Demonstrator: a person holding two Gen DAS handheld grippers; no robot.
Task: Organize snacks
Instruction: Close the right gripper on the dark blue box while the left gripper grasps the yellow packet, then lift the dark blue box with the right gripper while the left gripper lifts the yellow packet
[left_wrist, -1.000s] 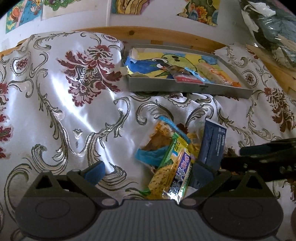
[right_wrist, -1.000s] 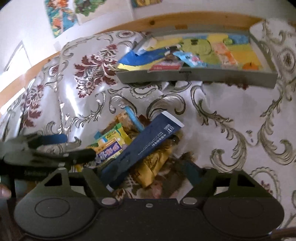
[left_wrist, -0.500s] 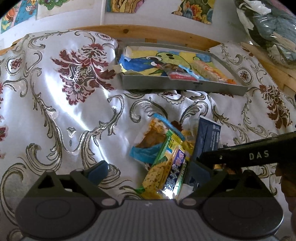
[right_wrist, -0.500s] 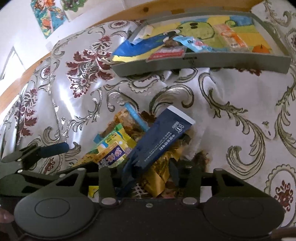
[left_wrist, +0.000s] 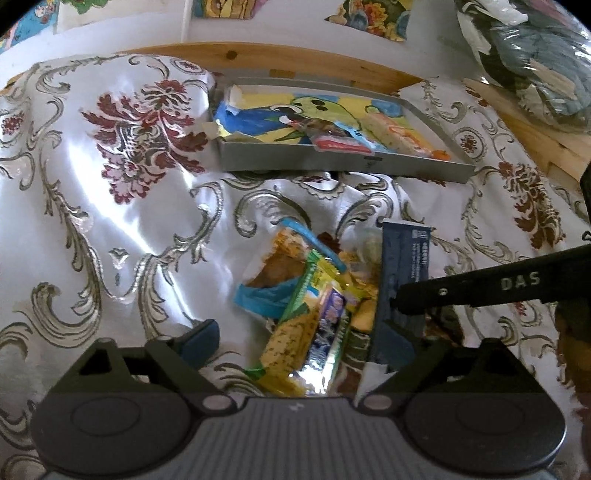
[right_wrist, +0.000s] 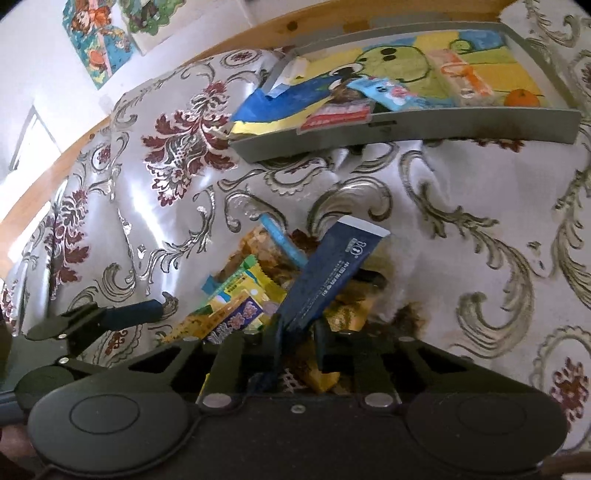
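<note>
Part done, by the look of it. The grey tray beyond your jaws already holds a few packets: a red-labelled one, a pale blue one, an orange-and-white one, plus a small orange fruit. Most of the snack pile is left. It sits loose on the patterned cloth, right in front of both sets of jaws and short of the tray.

Your right gripper: jaws nearly pressed together and closing, with the near end of the dark blue packet between them. The pads look to be on it, so call it pinched. The packet's far end with the white strip sticks up and away from the jaws, tilted toward the tray, and lies across the yellow and green wrappers.

Your left gripper: jaws spread wide, easing inward a little, gripping nothing. The green-and-yellow packet and the purple-printed one lie in the gap between the jaws. The pads don't seem to be touching them, and the right-hand jaw looks close to the blue packet's low end; contact there I cannot tell.

Left to do, as I judge it: blue packet into the tray, then the rest of the pile.
</note>
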